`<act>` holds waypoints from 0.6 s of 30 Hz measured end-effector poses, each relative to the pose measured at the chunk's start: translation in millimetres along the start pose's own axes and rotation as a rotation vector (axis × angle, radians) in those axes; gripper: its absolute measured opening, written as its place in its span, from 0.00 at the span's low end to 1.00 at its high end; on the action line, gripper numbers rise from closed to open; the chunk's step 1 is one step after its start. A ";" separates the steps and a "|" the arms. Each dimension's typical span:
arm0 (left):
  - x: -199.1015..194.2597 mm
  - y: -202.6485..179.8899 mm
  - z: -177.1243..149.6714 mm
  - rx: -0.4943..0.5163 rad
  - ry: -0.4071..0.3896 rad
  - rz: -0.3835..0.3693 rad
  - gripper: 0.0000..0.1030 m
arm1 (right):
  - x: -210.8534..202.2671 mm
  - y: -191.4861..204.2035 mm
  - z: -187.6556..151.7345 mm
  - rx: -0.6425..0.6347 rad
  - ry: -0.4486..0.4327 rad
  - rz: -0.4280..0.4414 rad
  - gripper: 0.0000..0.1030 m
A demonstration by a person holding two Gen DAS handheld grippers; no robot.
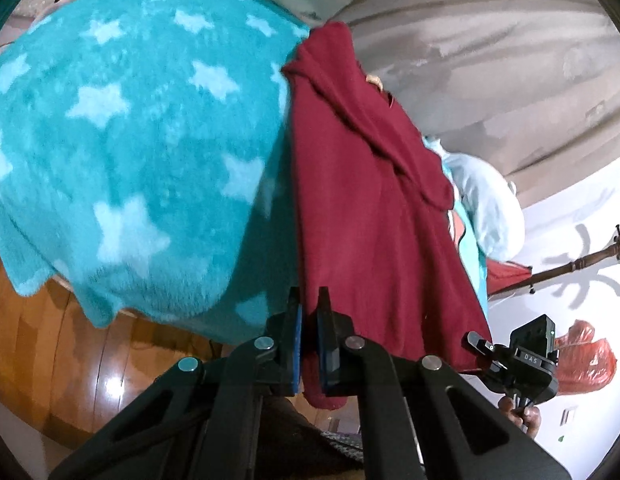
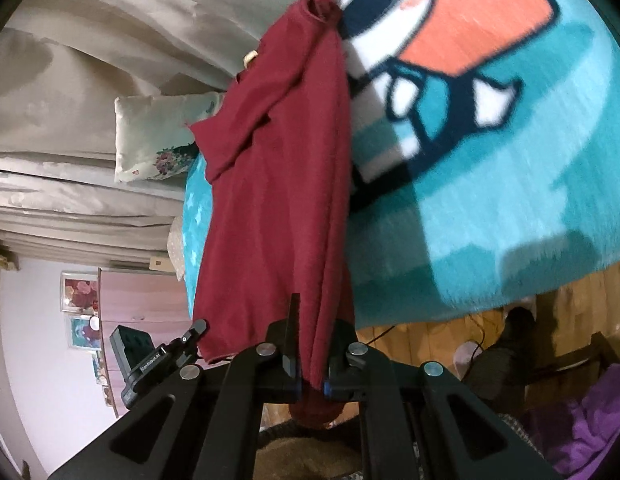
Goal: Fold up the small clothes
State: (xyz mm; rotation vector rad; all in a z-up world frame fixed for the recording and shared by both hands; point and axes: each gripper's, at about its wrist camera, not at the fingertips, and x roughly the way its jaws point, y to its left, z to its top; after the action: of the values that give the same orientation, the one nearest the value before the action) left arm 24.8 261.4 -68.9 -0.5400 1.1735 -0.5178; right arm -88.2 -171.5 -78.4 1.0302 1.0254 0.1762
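Bedroom: blanket (image 1: pixel 122 128), pillow (image 2: pixel 158 136), curtains (image 1: pixel 490 40).

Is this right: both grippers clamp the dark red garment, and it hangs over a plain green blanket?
Not quite. Both the left gripper and right gripper do clamp the dark red garment, but the blanket is teal with pale stars, as the left wrist view shows, not plain green.

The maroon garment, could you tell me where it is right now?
The maroon garment is clamped between both grippers, left gripper and right gripper, trailing onto the teal blanket.
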 end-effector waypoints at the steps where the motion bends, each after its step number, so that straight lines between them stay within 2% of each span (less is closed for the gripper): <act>1: -2.4 -1.8 4.7 0.003 -0.010 -0.004 0.05 | -1.1 5.5 5.2 -0.010 -0.005 0.004 0.07; 4: -6.5 -10.2 25.0 0.002 -0.037 -0.017 0.05 | -5.5 20.8 22.5 -0.041 -0.021 0.022 0.07; 7: -2.4 -22.9 59.2 -0.004 -0.063 -0.020 0.05 | -7.4 39.2 51.9 -0.077 -0.039 0.034 0.07; 13: 24.2 -56.3 141.5 -0.007 -0.126 0.025 0.06 | 6.5 68.1 140.6 -0.146 -0.077 0.043 0.07; 18: 75.8 -79.1 223.1 -0.054 -0.122 0.057 0.06 | 41.6 75.1 231.2 -0.144 -0.083 0.037 0.07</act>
State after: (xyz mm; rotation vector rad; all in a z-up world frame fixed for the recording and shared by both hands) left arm 251.6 180.6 -7.1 -0.5749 1.0857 -0.4000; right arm 137.2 -251.6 -18.5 0.9183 0.9053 0.2324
